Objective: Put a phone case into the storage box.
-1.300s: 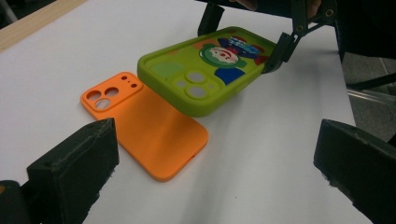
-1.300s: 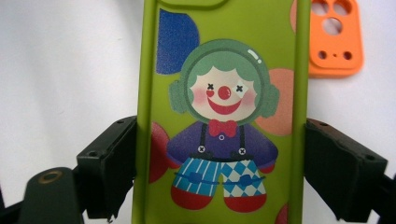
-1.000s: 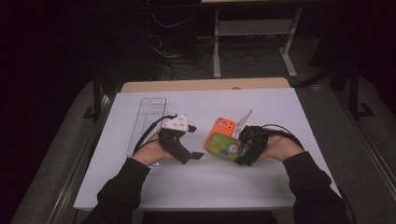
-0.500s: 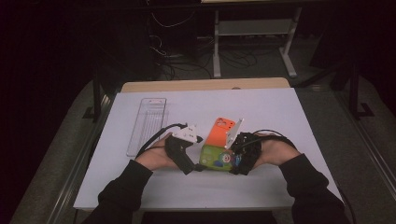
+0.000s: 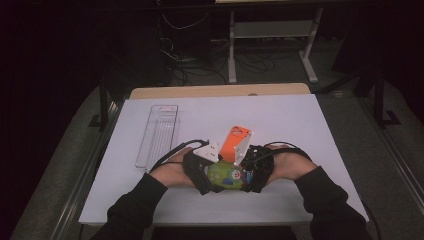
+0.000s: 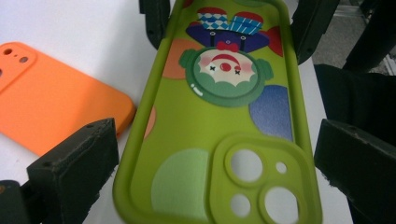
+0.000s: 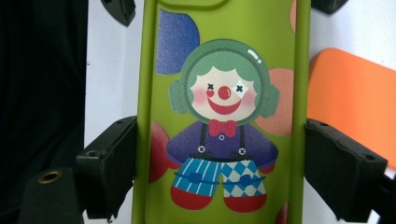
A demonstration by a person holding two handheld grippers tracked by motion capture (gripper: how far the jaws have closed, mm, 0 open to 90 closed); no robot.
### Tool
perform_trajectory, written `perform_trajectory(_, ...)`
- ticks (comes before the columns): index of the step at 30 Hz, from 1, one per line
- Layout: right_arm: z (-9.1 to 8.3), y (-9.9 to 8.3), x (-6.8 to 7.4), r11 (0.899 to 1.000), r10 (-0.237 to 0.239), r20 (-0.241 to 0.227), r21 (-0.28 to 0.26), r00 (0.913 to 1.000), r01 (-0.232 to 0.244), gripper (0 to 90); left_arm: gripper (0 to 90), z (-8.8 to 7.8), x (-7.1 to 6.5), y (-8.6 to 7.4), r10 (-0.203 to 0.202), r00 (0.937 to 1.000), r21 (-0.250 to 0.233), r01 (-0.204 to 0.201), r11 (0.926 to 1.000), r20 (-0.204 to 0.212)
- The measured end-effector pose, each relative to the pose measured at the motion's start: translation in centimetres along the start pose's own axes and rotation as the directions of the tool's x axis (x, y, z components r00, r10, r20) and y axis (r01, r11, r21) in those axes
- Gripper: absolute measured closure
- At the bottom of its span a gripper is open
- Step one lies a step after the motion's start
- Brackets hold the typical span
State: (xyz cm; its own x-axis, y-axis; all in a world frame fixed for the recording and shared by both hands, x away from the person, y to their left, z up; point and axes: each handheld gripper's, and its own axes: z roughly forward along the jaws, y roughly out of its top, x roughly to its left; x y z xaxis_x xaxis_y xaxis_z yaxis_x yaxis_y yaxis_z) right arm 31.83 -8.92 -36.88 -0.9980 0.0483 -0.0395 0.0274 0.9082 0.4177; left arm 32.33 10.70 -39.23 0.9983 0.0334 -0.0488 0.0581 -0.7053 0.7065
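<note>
Right gripper (image 7: 219,158): its two black jaws stand against the long edges of the green phone case (image 7: 219,93), one on each side at the clown's legs, and appear to clamp it across its width. In the high view this gripper (image 5: 252,172) sits at the near middle of the white table (image 5: 300,125), with the case (image 5: 225,175) held between the two hands.

Left gripper (image 6: 205,158): its jaws flank the camera-cutout end of the same case (image 6: 219,121) but stand apart from it; a gap shows between each pad and the case's rim, so this gripper is open around the case rather than holding it. In the high view the left gripper (image 5: 200,172) meets the case from the opposite end.

Orange phone case (image 5: 236,142): lies on the table just beyond the green one, partly under the white plate of a gripper. It shows beside the green case in the left gripper view (image 6: 56,102) and the right gripper view (image 7: 355,102).

Clear tray (image 5: 159,132): lies well apart to the left, untouched.

Step in hand, as judged: a hand-over or two-handed hold of the green case, the right gripper carrying it while the left lines up on the free end. The next move calls for the left jaws to close squarely on the rim before the right gives way; the soft case may bow if squeezed hard.
</note>
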Motion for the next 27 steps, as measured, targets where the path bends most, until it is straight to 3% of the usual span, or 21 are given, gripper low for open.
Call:
perform_trajectory(6, 0.27, 0.19, 0.11, 1.000, -0.018, -0.003, 0.003, 0.9998, 0.018, 15.1, 5.7, 0.42, -0.22, -0.03, 0.010, 0.9997, 0.005, -0.010, 0.9999, 0.024)
perform_trajectory(27, 0.27, 0.44, 0.41, 0.999, -0.033, -0.005, 0.007, 0.9994, 0.033, 14.8, 15.1, 0.30, -0.11, -0.18, 0.028, 0.9984, 0.008, -0.028, 0.9996, 0.048)
